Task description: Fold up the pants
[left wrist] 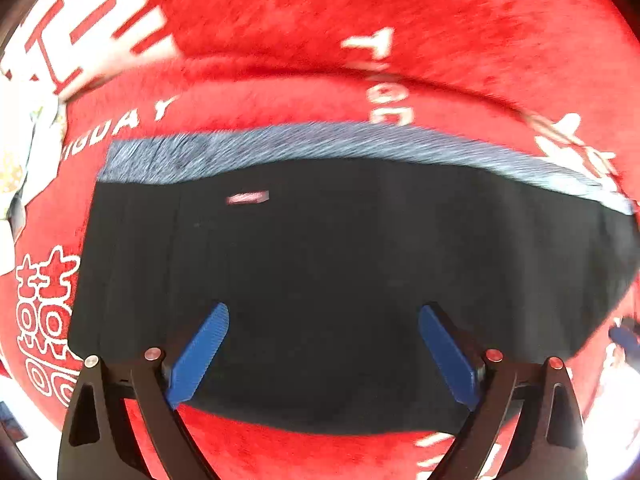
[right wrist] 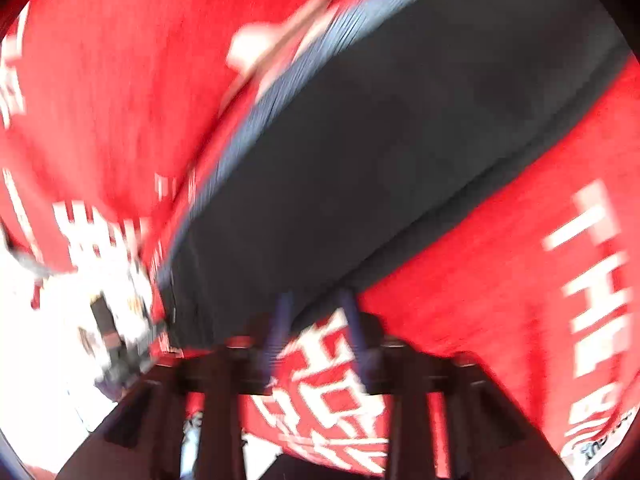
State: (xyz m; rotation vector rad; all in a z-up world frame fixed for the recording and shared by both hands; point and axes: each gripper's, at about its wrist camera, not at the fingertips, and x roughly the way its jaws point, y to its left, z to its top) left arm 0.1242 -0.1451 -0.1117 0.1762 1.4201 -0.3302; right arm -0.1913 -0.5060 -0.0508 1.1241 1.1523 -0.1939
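Observation:
Dark pants [left wrist: 340, 272] lie flat on a red fleece blanket [left wrist: 320, 20] with white lettering. A grey ribbed waistband [left wrist: 304, 140] runs along their far edge. My left gripper [left wrist: 324, 316] is open wide, its blue pads [left wrist: 200, 356] spread above the pants' near part, holding nothing. In the blurred right wrist view the pants [right wrist: 380, 152] stretch diagonally, waistband [right wrist: 240, 132] to the upper left. My right gripper [right wrist: 316, 300] has its blue fingers [right wrist: 280, 320] partly open, with a clear gap between them at the pants' near edge, and nothing is seen between them.
The red blanket [right wrist: 500, 260] covers the whole surface around the pants. White patterned cloth [left wrist: 80, 32] lies at the far left. Bright white clutter [right wrist: 80, 320] lies left of the right gripper. My right gripper's blue tip [left wrist: 624, 338] peeks in at the left view's right edge.

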